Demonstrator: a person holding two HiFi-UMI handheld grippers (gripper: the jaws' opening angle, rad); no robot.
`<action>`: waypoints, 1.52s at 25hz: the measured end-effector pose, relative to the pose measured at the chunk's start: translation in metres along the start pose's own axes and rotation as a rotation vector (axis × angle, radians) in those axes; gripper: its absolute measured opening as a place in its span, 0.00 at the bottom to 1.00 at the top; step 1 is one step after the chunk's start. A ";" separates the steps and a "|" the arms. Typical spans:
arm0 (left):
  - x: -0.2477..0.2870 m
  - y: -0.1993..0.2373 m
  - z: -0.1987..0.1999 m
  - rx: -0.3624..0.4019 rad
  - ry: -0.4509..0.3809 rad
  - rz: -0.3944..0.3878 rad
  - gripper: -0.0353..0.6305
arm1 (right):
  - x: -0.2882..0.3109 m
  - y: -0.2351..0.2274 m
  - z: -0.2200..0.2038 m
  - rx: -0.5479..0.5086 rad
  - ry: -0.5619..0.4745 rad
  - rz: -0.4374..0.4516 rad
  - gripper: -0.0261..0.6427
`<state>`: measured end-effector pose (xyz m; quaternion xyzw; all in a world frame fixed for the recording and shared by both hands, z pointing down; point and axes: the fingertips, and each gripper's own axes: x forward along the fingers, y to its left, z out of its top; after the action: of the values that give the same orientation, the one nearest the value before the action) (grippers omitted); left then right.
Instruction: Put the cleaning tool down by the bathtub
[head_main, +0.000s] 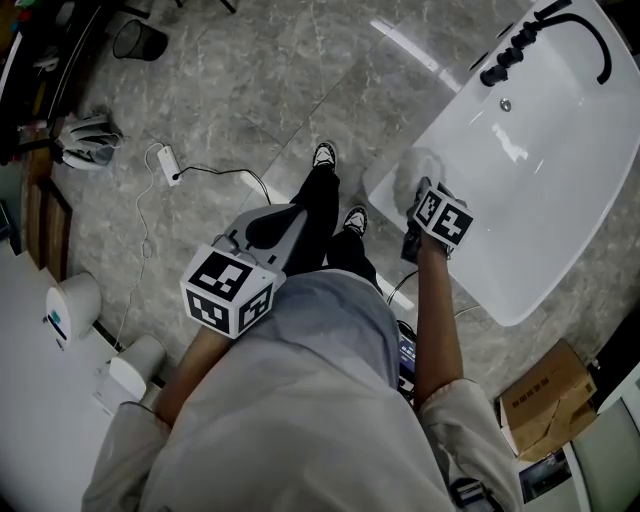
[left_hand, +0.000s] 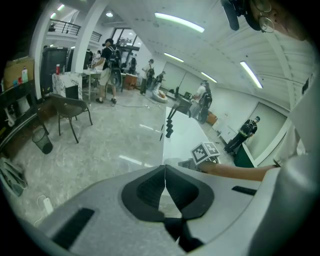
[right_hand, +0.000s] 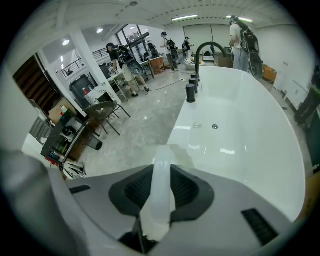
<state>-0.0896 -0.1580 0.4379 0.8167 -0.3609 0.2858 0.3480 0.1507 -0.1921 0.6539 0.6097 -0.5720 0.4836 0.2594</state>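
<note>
Your right gripper (head_main: 424, 200) hangs over the near end of the white bathtub (head_main: 530, 290), with the fluffy white cleaning tool (head_main: 415, 170) at its tip, above the rim. The black tap (head_main: 545, 35) stands at the far end. Your left gripper (head_main: 280, 220) sits by your waist over the grey marble floor (head_main: 250, 90), well apart from the tub.

seemingly fluffy cleaning tool (head_main: 415, 175) at bathtub (head_main: 545, 205)

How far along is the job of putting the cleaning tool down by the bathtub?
Done: the cleaning tool is already at the bathtub, its fluffy head over the rim. In hand: the right gripper has its jaws closed on the white handle. Left to do: set it down beside the tub and let go. The left gripper is shut and empty.
</note>
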 end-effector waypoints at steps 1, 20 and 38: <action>0.000 0.001 0.000 -0.001 0.002 0.001 0.06 | 0.002 -0.001 0.001 0.002 -0.003 -0.005 0.16; 0.002 0.014 0.013 -0.046 -0.006 0.002 0.06 | 0.034 -0.006 -0.009 0.062 -0.007 -0.053 0.16; 0.007 0.006 0.014 -0.048 -0.007 -0.005 0.06 | 0.044 -0.002 -0.024 0.048 0.053 0.040 0.23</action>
<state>-0.0866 -0.1748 0.4368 0.8101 -0.3665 0.2735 0.3669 0.1404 -0.1906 0.7034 0.5911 -0.5653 0.5181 0.2500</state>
